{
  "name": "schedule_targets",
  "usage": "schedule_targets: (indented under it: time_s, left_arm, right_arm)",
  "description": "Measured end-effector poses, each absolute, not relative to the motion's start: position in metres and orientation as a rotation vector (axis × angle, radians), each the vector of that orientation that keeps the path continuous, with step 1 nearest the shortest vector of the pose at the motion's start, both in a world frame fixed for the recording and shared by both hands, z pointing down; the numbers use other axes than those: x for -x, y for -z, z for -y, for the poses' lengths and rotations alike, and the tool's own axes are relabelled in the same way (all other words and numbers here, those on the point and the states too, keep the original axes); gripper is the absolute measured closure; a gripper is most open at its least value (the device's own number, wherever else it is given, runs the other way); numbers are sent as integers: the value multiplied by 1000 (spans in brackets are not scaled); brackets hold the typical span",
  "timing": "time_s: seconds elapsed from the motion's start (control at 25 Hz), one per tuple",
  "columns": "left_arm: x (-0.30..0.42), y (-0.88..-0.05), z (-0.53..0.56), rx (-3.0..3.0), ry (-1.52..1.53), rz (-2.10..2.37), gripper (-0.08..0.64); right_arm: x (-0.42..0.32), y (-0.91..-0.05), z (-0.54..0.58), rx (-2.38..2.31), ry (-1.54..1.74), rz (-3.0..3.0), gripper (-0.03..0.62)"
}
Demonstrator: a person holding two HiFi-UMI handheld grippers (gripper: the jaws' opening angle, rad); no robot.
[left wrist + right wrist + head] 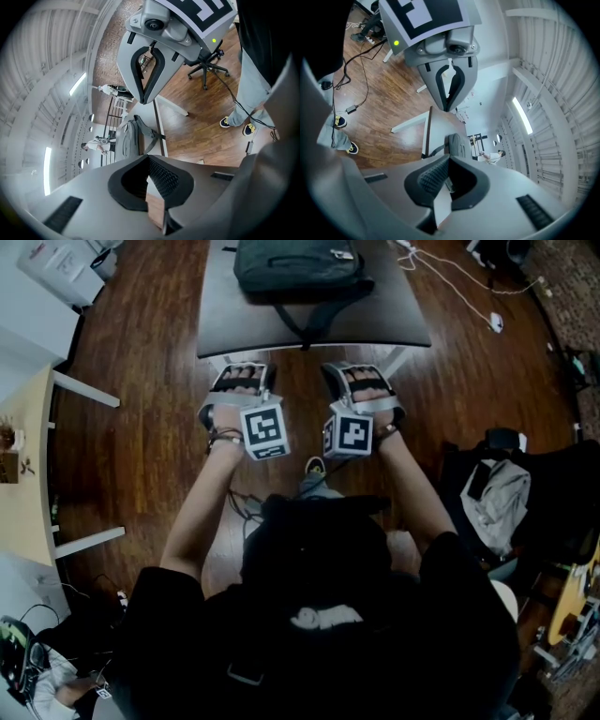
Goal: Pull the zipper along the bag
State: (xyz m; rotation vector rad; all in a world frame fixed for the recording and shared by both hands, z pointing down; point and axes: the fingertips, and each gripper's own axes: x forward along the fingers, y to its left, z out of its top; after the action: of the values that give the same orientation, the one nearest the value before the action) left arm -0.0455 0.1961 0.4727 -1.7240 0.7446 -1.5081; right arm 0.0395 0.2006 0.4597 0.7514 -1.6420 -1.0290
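Closest is the person's black top, with both bare arms reaching out in front. Each hand holds a gripper, side by side over the brown wood floor. On each gripper sits a cube with black and white squares: the left cube and the right cube.

Left gripper has its jaws closed, tips touching, with nothing between them. Right gripper is the same: jaws closed tight and holding nothing.

Past the grippers stands a dark grey table. The bag lies on the far part of this table, well apart from both grippers. It is a dark backpack, and one strap runs from it toward the near edge. Its zipper is too small to pick out.
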Motion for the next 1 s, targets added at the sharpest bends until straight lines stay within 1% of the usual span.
schedule_targets:
  time_s: [0.44,1.0]
  left_arm:
    - [30,-475,-112,1692,1572,-765,560]
    - [46,-468,-58,1646,1641,-817,560]
  right_arm:
    - [-51,-460,-114,-722,1066,1705,580]
    - [-43,-456,-55,-698,1103,1753,578]
